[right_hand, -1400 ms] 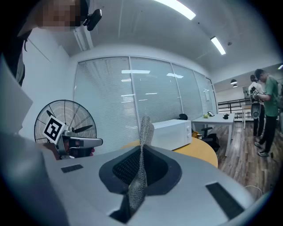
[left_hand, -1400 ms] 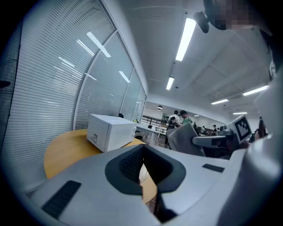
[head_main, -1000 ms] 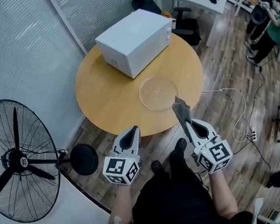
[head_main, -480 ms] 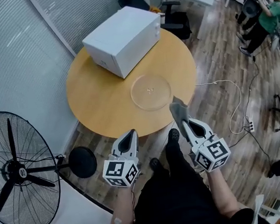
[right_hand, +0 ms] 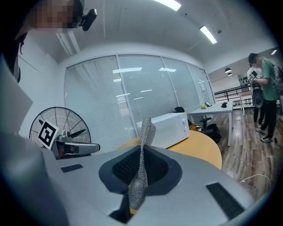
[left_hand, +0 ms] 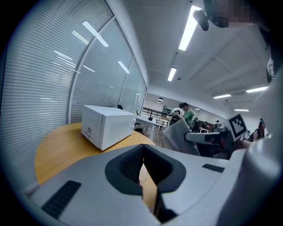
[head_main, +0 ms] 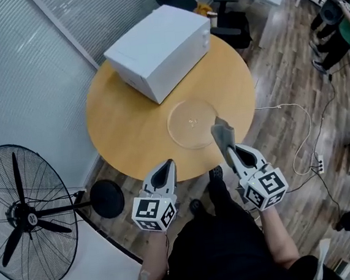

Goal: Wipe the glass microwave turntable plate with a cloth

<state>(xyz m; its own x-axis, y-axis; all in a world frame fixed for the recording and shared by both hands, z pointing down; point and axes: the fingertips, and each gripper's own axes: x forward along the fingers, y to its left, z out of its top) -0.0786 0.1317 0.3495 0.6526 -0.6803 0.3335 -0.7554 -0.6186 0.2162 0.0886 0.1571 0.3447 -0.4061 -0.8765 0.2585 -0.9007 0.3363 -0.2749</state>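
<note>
The clear glass turntable plate lies flat on the round wooden table, in front of the white microwave. My right gripper is shut on a grey cloth, which sticks up past the jaws over the plate's near right rim. In the right gripper view the cloth stands pinched between the pads. My left gripper is shut and empty, just off the table's near edge, left of the plate. The left gripper view shows its shut jaws, with the microwave beyond.
A big black floor fan stands at the left, its round base near the table. A white desk and black chair are behind the table. People stand at the far right. A white cable lies on the wooden floor.
Both grippers have moved forward toward the table. The cloth's tip now reaches the plate's near rim; before, it was short of the table edge. Both grippers have stayed shut.
</note>
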